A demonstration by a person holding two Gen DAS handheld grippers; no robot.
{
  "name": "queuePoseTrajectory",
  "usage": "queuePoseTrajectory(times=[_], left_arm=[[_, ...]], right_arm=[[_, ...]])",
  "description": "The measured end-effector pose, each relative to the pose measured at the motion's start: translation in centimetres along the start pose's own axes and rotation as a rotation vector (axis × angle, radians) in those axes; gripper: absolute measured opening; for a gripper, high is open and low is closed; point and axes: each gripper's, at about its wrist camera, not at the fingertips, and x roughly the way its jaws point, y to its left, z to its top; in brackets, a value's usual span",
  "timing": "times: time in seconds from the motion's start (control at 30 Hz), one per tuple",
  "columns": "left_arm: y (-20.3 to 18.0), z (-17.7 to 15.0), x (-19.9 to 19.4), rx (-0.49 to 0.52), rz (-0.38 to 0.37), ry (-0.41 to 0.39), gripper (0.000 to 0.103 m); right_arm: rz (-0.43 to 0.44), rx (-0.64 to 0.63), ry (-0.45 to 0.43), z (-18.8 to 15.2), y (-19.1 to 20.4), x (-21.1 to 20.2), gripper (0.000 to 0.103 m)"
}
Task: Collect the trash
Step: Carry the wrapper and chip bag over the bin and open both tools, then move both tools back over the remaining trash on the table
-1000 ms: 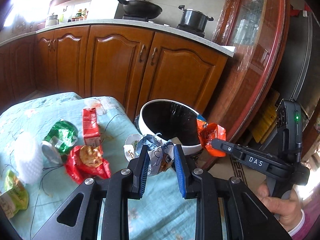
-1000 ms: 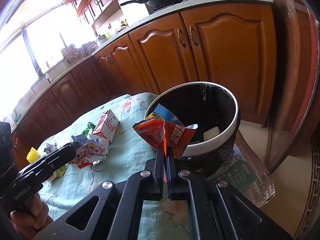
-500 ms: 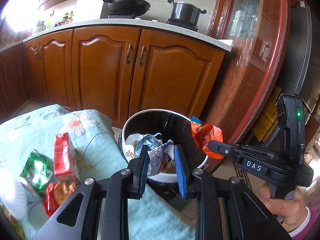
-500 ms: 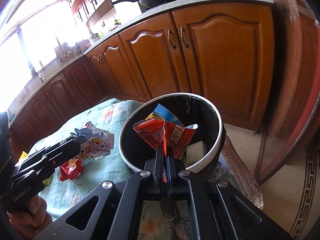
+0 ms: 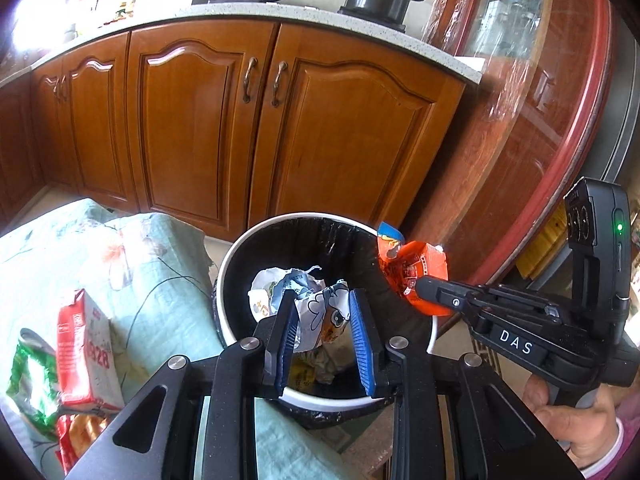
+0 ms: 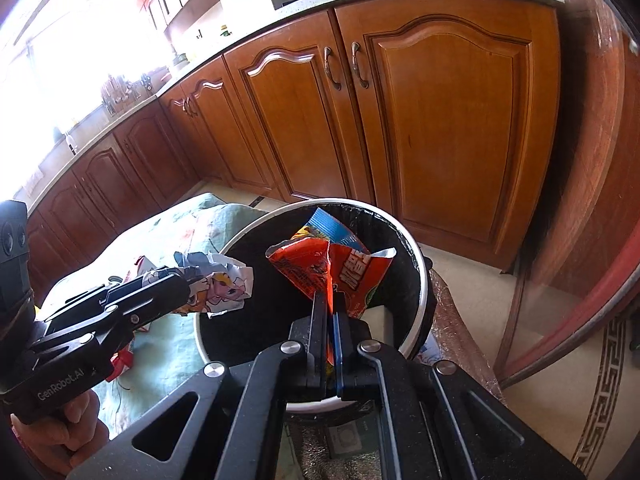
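Observation:
A white-rimmed bin with a black liner point(image 5: 236, 248) point(image 6: 416, 264) stands past the table's end. My left gripper point(image 5: 322, 304) point(image 6: 180, 284) is shut on a crumpled white cartoon-print wrapper point(image 5: 320, 312) point(image 6: 218, 286) and holds it over the bin's opening. My right gripper point(image 6: 330, 300) point(image 5: 420, 282) is shut on an orange-red snack packet point(image 6: 316, 268) point(image 5: 412, 268) and holds it over the bin's right rim. Some trash lies at the bin's bottom.
On the light green tablecloth point(image 5: 132, 264) lie a red carton point(image 5: 84, 352), a green wrapper point(image 5: 32, 376) and a red wrapper point(image 5: 76, 436). Wooden kitchen cabinets point(image 5: 312, 136) stand behind the bin. A glass-fronted wooden cabinet point(image 5: 540, 80) is on the right.
Both grippers have moved forward from above the table to above the bin, each still holding its wrapper. The bin is now directly under the left gripper.

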Motion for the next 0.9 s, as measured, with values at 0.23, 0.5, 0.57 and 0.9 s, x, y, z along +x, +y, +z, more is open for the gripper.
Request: queuePoseTrajectory(times=[0.23,0.5,0.57,0.9], left_arm=[[0.0,0.2,1.2,-0.011,0.017,0.018,0.046],[0.7,-2.0,-1.8,-0.061,0.021,-0.022,0.069],[0.7,-3.1,-2.9,-0.068,0.026,-0.032,0.070],[1.6,-8.5,-9.0,-0.097,0.037,-0.039,0.071]], right_arm=[[0.001,0.010,0.022,0.5,-0.6,1.0,0.008],[0.028,0.061,-0.013,-0.3,-1.1,-0.4,0.049],[0.048,0.080,-0.026,-1.0,-0.8,-0.9,0.069],[0.108,0.116,-0.050,-4.9,2.4,-2.8,0.075]])
